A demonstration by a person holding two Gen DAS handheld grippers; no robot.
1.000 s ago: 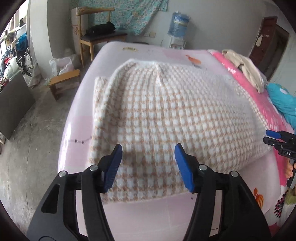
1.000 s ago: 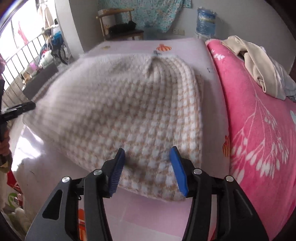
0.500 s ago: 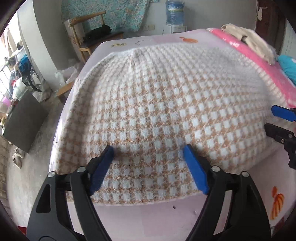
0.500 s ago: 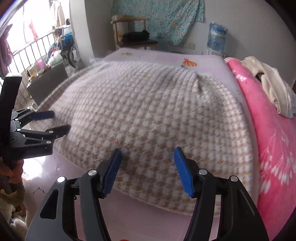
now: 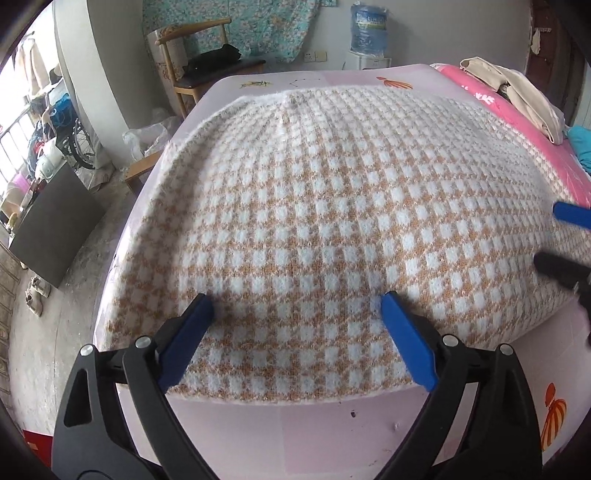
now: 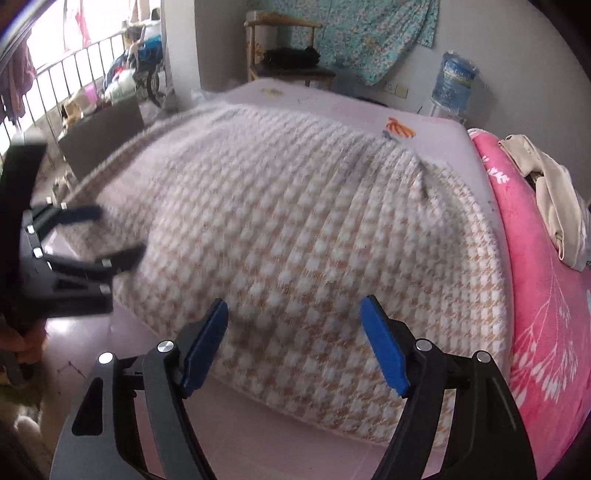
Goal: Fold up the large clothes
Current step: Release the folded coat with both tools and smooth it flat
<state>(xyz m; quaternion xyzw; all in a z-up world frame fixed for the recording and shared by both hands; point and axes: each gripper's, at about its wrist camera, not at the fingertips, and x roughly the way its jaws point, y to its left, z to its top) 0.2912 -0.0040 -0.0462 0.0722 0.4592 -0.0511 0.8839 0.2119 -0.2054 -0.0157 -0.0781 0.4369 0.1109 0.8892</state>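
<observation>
A tan-and-white checked knit garment point(image 5: 325, 221) lies folded flat on the pale pink bed point(image 5: 280, 424). My left gripper point(image 5: 295, 302) hovers over its near edge, jaws opening wide; the cloth lies under the blue pads and nothing is pinched. My right gripper point(image 6: 294, 304) stands over the garment point(image 6: 314, 229) at its near right part, jaws also opening, with no fold gripped. Each gripper shows in the other's view: the right gripper point(image 5: 550, 236) at the right edge, the left gripper point(image 6: 118, 232) blurred at the left, held by a hand.
A bright pink floral blanket point(image 6: 546, 314) covers the bed's right side, with a beige clothes heap point(image 6: 554, 206) on it. Beyond the bed stand a wooden chair point(image 5: 207, 70) and a water bottle point(image 5: 369, 26). A dark board point(image 5: 55, 225) leans on the floor at the left.
Both grippers' jaws have spread much wider. Both have come closer over the garment's near edge, and the left gripper has come into the right wrist view.
</observation>
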